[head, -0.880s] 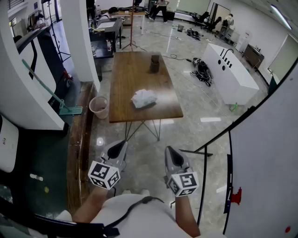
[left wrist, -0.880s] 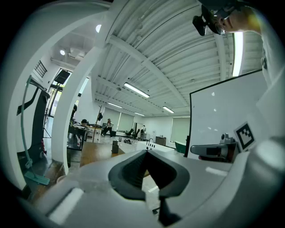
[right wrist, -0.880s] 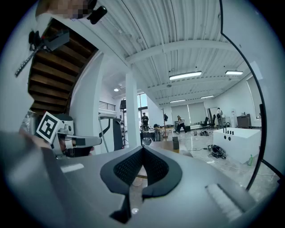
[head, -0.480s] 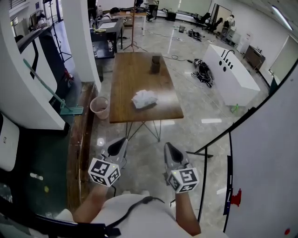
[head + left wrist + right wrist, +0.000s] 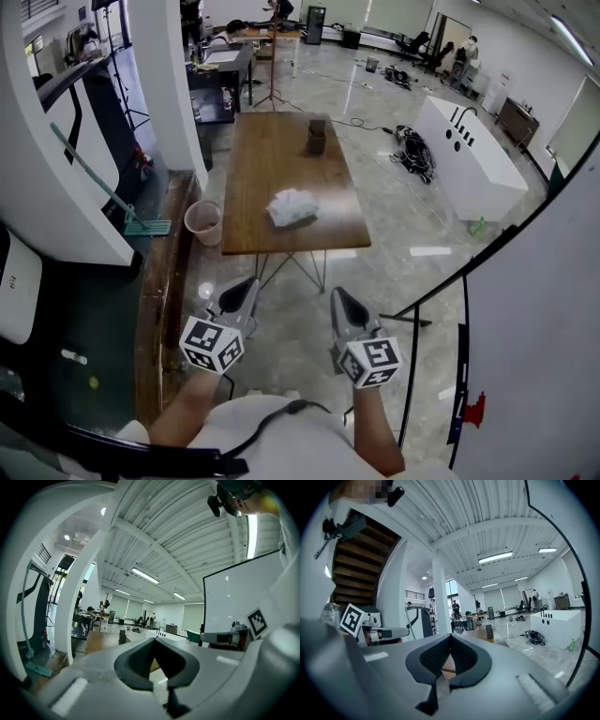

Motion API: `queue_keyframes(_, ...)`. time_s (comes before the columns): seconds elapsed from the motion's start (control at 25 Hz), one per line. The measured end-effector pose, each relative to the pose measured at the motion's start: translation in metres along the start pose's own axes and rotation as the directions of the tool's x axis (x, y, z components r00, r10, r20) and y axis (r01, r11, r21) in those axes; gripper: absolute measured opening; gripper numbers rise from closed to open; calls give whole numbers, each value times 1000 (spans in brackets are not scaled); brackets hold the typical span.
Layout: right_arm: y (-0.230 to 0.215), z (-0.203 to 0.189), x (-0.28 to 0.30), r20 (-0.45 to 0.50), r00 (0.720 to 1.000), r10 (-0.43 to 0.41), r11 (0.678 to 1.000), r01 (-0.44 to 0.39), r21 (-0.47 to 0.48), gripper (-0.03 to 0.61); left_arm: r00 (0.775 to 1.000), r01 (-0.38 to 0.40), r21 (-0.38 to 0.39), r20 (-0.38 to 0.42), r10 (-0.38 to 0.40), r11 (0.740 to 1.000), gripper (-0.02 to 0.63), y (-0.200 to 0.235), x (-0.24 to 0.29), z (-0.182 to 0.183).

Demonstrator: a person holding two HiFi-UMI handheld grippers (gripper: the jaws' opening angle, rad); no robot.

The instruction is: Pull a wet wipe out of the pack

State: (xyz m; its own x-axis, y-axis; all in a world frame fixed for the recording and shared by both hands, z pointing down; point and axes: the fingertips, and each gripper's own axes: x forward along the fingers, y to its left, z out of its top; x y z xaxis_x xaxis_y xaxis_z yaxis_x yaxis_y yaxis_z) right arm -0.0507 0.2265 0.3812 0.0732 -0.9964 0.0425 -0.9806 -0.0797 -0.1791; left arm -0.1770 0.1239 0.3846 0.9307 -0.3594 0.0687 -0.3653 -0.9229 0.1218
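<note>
A white crumpled wet-wipe pack (image 5: 292, 206) lies near the front end of a long wooden table (image 5: 272, 159), far ahead of me. A dark upright object (image 5: 317, 137) stands near the table's far end. My left gripper (image 5: 246, 284) and right gripper (image 5: 337, 296) are held level close to my body, side by side above the floor, well short of the table. In the left gripper view the left gripper (image 5: 153, 640) has its jaws together with nothing between them. The right gripper (image 5: 450, 635) is likewise shut and empty.
A pink bin (image 5: 202, 222) stands on the floor at the table's left front corner, a mop (image 5: 141, 225) beside it. A white pillar (image 5: 169, 84) rises at the left. A white counter (image 5: 469, 155) stands at the right, and a whiteboard on a stand (image 5: 544, 309) is close by.
The table and the room have slid slightly lower in the head view. Both grippers keep their place in front of me and stay shut.
</note>
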Motion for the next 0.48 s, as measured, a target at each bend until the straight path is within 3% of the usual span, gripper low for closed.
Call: queue_keyframes(0.48,-22,-7,5,-30,999,36,999,-36,8,6,1000,-15,-4,-3,15,1000,5,-14,23,-2)
